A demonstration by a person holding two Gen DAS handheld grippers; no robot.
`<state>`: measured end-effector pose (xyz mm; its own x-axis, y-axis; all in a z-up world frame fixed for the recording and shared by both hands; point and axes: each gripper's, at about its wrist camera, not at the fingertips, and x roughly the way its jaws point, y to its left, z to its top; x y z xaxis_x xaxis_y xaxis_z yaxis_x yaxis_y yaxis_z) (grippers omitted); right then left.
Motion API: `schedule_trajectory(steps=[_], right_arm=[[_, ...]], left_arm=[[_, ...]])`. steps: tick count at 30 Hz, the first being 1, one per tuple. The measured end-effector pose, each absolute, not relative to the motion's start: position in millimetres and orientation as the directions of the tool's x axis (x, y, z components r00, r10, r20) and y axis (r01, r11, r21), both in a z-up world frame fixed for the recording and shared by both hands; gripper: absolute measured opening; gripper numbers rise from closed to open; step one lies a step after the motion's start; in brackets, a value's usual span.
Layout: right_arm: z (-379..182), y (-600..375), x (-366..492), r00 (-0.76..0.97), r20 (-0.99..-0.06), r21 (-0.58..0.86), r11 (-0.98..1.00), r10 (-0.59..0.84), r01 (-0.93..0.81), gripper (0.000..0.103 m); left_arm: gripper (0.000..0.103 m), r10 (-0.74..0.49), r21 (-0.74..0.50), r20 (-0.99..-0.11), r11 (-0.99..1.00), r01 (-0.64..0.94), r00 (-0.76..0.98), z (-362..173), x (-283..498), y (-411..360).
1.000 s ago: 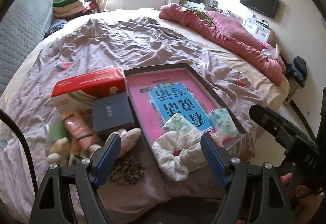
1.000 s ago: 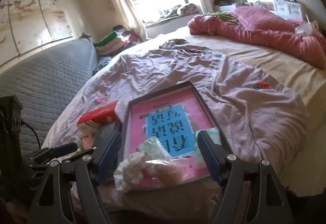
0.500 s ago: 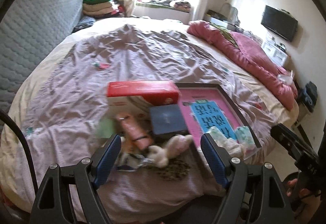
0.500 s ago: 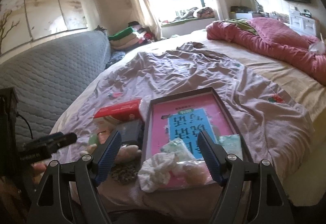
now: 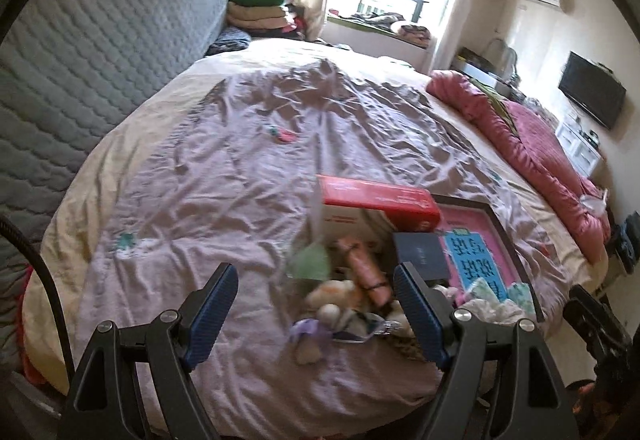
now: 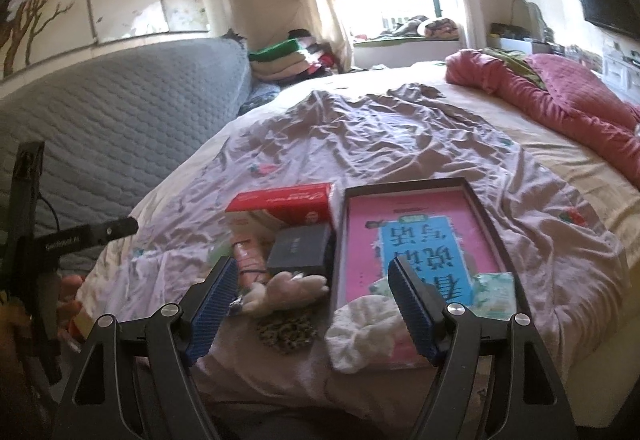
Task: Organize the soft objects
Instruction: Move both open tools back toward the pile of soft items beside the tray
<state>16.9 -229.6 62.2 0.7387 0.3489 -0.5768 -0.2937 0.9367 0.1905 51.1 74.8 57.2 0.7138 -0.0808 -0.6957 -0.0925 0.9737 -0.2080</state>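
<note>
A pile of soft items lies on the bed's near edge: a pale plush toy [image 6: 288, 290], a leopard-print scrunchie [image 6: 286, 332], a pink tube [image 5: 362, 274] and a green soft piece [image 5: 310, 264]. A dark tray [image 6: 476, 200] holds a pink book [image 6: 416, 236], a white crumpled cloth [image 6: 364, 332] and green-patterned packets [image 6: 494, 292]. My left gripper [image 5: 316, 316] is open and empty, just short of the pile. My right gripper [image 6: 310, 308] is open and empty, with the plush toy and scrunchie between its fingers in view.
A red and white box [image 5: 376, 200] and a dark blue box [image 5: 420, 254] stand behind the pile. The wrinkled mauve sheet [image 5: 240, 160] covers the bed. A red quilt [image 5: 536, 144] lies at the far right. A grey padded headboard [image 5: 80, 52] is at the left.
Both grippers have swung to the left, so the tray and pile have shifted right in each view. Both stay open and empty.
</note>
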Motion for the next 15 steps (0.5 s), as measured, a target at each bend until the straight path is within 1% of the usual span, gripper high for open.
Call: schedule_trajectory(steps=[7, 15], right_arm=[[54, -204, 18, 0.708, -0.603, 0.167, 0.926, 0.368, -0.338, 0.079], [33, -175, 21, 0.657, -0.646, 0.154, 0.91, 0.388, -0.386, 0.079]], left_arm=[[0.08, -0.069, -0.223, -0.706, 0.966, -0.129, 0.705, 47, 50, 99], [0.08, -0.08, -0.241, -0.737, 0.959, -0.15, 0.672, 19, 58, 108]])
